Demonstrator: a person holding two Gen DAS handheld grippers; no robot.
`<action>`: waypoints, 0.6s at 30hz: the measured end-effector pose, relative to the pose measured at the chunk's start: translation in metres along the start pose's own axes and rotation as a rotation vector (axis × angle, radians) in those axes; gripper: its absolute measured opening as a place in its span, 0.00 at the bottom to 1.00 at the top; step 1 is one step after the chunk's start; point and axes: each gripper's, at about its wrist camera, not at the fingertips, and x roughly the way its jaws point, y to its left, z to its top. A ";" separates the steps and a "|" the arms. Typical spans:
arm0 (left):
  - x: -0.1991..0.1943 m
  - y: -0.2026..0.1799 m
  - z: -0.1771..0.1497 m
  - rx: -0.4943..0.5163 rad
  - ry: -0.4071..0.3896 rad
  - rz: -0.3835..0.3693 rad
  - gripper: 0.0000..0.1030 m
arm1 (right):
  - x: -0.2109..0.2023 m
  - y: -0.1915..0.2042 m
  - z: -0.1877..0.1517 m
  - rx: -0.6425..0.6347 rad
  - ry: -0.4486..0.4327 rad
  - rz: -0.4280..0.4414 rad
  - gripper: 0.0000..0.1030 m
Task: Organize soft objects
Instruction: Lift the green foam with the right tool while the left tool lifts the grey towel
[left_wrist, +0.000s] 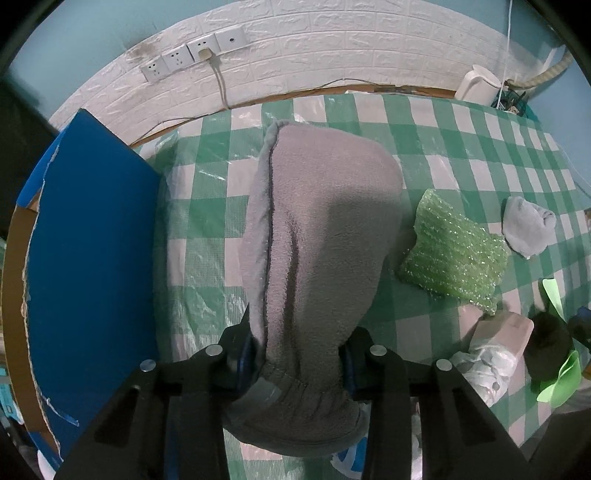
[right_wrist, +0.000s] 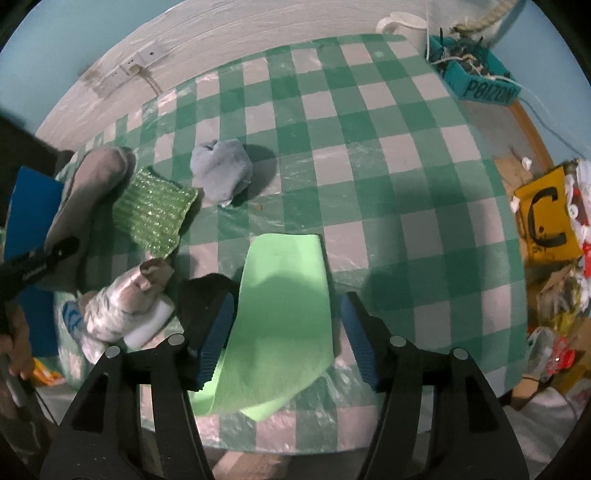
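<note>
Left gripper (left_wrist: 297, 363), clenched on the cuff of the floppy grey fleece mitt (left_wrist: 317, 229), could drag its hanging end across the bubble wrap (left_wrist: 454, 254) near the tablecloth's (left_wrist: 480, 129) front edge.

Your left gripper (left_wrist: 299, 354) is clamped on the cuffed end of a grey fleece slipper (left_wrist: 317, 236), its two blue-padded fingers pressed against either side, pointing toward the far wall. Your right gripper (right_wrist: 286, 332) has its jaws spread wide and is gripping nothing; its blue ribbed pads (right_wrist: 216, 339) stand apart over a green foam sheet (right_wrist: 280, 314) near the table's front edge.
</note>
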 end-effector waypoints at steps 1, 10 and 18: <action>-0.001 0.000 0.000 0.001 -0.001 0.000 0.37 | 0.004 -0.001 0.002 0.009 0.006 -0.001 0.60; 0.000 0.007 -0.002 -0.001 0.008 -0.004 0.37 | 0.036 -0.003 0.016 0.034 0.053 -0.041 0.60; 0.003 0.006 -0.001 -0.001 0.008 0.000 0.36 | 0.038 0.015 0.013 -0.132 0.032 -0.168 0.07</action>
